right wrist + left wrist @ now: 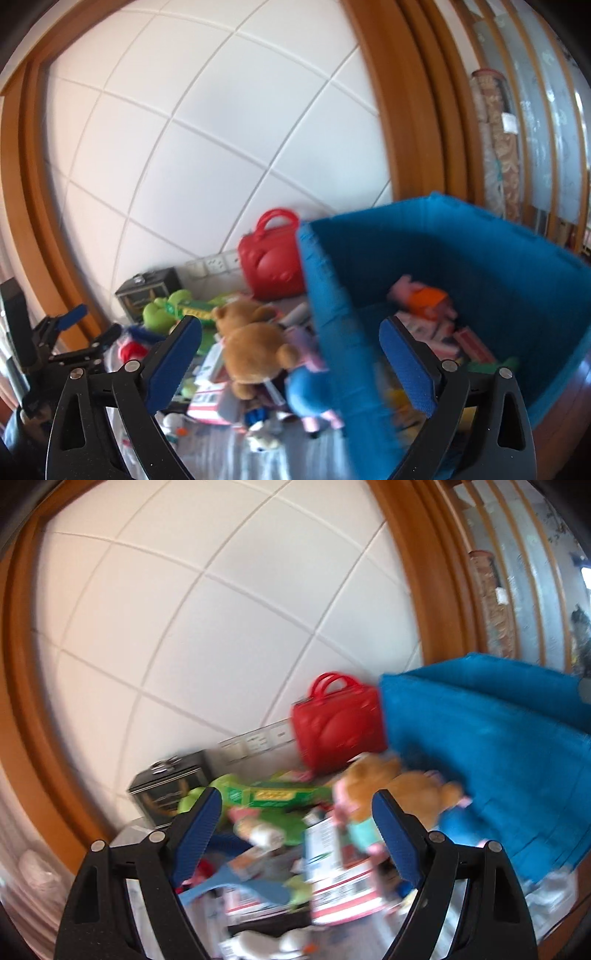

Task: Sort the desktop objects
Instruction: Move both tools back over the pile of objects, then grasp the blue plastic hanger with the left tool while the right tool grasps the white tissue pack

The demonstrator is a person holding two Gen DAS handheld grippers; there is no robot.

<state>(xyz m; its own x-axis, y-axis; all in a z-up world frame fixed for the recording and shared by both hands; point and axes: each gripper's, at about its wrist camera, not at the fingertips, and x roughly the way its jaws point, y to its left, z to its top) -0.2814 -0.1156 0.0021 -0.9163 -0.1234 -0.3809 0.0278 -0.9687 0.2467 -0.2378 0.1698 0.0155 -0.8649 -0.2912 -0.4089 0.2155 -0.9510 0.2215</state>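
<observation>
Two hand-held grippers hang over a cluttered desktop: the left gripper [297, 830] and right gripper [291, 360] both gape wide, holding nothing. A brown teddy bear [251, 343] tops the toy heap beside a blue fabric bin [480, 258], which already contains what appear to be blurred toys; a red toy handbag [271, 266] stands against the tiled wall.

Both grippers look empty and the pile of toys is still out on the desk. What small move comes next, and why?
Probably ease the right gripper down onto the brown teddy bear and close. Both grippers stand open with nothing in them, the bear lies on top of the heap close beside the blue fabric bin, and that bin already holds toys. The left gripper is open over the clutter too, but its view is blurred.
</observation>
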